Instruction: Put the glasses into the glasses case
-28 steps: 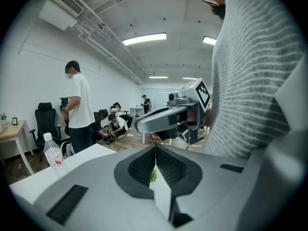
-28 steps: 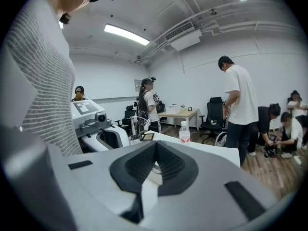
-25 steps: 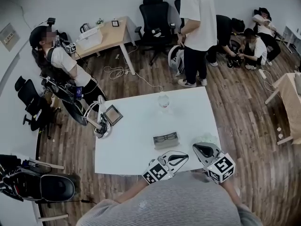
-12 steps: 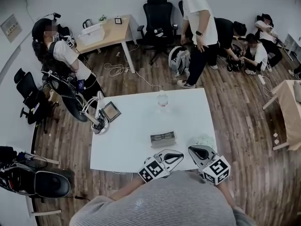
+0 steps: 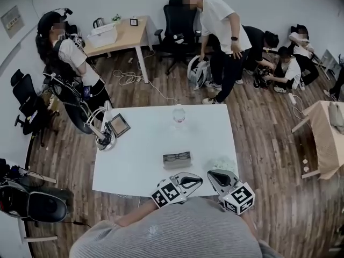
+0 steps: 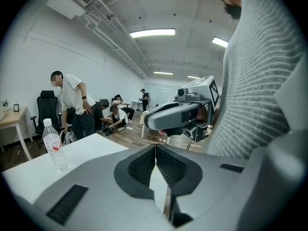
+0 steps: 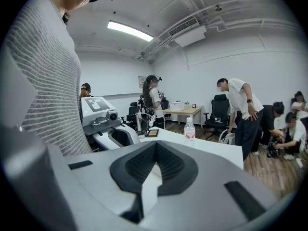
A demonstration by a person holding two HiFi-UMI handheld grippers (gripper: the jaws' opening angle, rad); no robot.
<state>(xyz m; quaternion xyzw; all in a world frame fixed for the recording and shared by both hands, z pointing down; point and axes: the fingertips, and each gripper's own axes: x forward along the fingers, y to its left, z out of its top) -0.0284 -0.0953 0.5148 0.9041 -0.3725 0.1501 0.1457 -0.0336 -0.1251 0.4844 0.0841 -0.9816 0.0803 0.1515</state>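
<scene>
On the white table (image 5: 140, 155) lies a grey rectangular glasses case (image 5: 177, 159), and a pair of glasses seems to lie in or on it; it is too small to tell which. My left gripper (image 5: 196, 177) hovers at the table's near edge, just in front of the case, with its jaws shut and nothing in them (image 6: 155, 148). To its right, my right gripper (image 5: 213, 175) is also shut and empty (image 7: 155, 147). The two grippers point toward each other: the right gripper (image 6: 178, 117) shows in the left gripper view and the left gripper (image 7: 113, 134) in the right gripper view.
A water bottle (image 5: 178, 114) stands at the table's far edge. A small framed picture (image 5: 119, 126) and a clamped stand (image 5: 103, 138) sit at the left edge. A whitish crumpled thing (image 5: 223, 163) lies right of the case. Several people and office chairs are beyond the table.
The head view has drifted, so the table sits further left and higher. Both grippers stay shut at the near edge. The standing person in white has bent forward.
</scene>
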